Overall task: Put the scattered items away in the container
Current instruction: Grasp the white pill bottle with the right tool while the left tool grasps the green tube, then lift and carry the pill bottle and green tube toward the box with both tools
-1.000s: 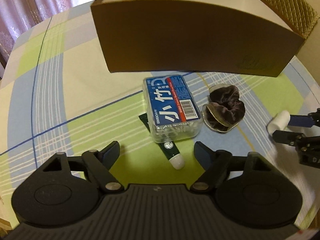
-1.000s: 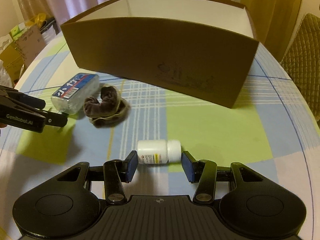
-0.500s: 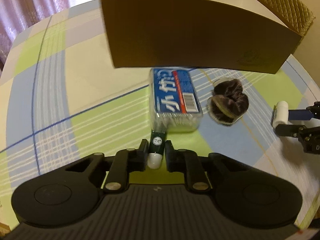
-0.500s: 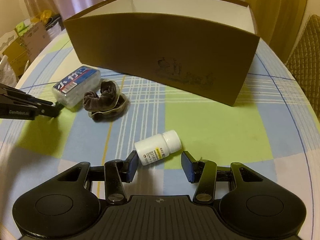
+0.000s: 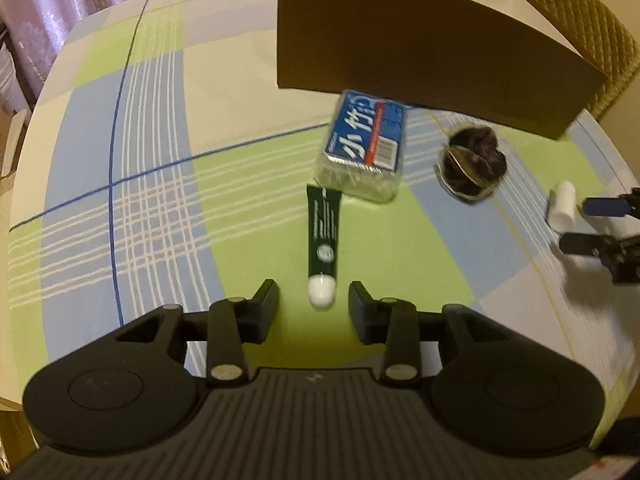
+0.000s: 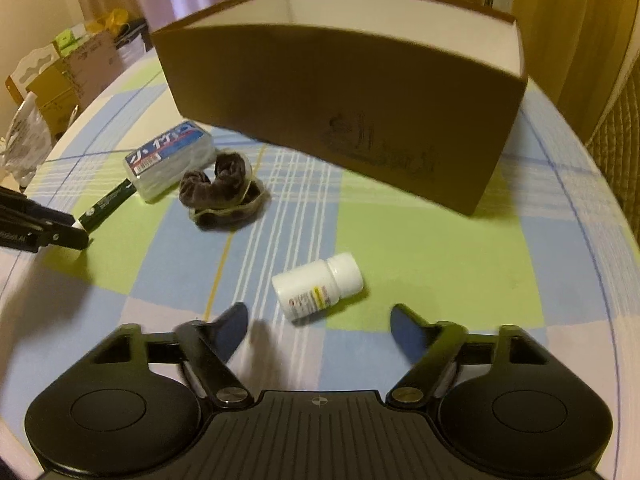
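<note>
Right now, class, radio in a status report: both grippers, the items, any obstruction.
Left gripper open, green tube just ahead. Right gripper open, pill bottle lying loose. Nothing in the brown box visible; path clear.

The left claw (image 5: 313, 307) sits low over the counter (image 5: 120, 216) with its two black fingers (image 5: 267, 300) spread apart, nothing clamped between them; a clear gap shows on either side. In the right wrist view it reaches in from the left edge as a dark, slim pair of fingers, level with the counter surface. The right claw (image 6: 319, 326) is spread wide, its blue-padded fingers (image 6: 233, 326) angled outward and blurred, gripping nothing. From the left wrist view it enters at the right edge, one blue pad above one black finger
</note>
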A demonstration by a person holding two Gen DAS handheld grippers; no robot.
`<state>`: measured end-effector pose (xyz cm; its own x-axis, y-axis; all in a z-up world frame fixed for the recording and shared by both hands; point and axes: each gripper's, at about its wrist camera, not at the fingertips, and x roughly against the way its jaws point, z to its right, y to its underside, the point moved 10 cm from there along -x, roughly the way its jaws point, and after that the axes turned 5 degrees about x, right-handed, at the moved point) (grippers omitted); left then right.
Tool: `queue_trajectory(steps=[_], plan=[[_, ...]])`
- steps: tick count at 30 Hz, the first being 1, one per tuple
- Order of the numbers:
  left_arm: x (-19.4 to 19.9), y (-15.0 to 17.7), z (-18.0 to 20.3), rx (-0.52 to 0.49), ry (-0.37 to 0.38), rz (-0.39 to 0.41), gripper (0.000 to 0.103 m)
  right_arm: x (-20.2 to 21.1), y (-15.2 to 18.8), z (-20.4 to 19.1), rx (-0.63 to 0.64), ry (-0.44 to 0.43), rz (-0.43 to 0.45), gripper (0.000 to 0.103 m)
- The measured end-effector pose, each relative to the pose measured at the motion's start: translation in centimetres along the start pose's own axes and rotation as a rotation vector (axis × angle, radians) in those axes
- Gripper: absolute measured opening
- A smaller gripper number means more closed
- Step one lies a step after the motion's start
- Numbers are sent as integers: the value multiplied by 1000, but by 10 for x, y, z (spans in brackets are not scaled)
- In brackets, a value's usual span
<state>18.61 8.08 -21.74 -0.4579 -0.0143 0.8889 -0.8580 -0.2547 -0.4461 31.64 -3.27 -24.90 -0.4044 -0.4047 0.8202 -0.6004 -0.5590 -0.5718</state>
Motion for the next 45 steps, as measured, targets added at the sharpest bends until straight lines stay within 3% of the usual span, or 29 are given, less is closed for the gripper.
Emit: queue_trajectory(steps=[5, 8, 24, 25, 28, 29, 45], plan=[[-6, -7, 9, -58, -24, 19, 31, -3, -3, -3, 35, -5, 1, 76], [-5, -4, 14, -77, -10, 23, 13, -3, -3, -2, 34, -11, 7, 76], [25, 4, 13, -34, -7, 43, 12, -16, -10, -10, 177, -52, 14, 74], [26, 4, 13, -34, -7, 44, 12, -16, -10, -9, 180, -53, 16, 71], [28, 3, 14, -34, -6, 46, 12, -19, -10, -8, 207, -68, 19, 46], [28, 3, 15, -35, -5, 48, 12, -18, -11, -7, 209, -78, 18, 44], [43, -9, 33, -70, 32, 96, 12, 12, -25, -17, 207, -63, 27, 44]])
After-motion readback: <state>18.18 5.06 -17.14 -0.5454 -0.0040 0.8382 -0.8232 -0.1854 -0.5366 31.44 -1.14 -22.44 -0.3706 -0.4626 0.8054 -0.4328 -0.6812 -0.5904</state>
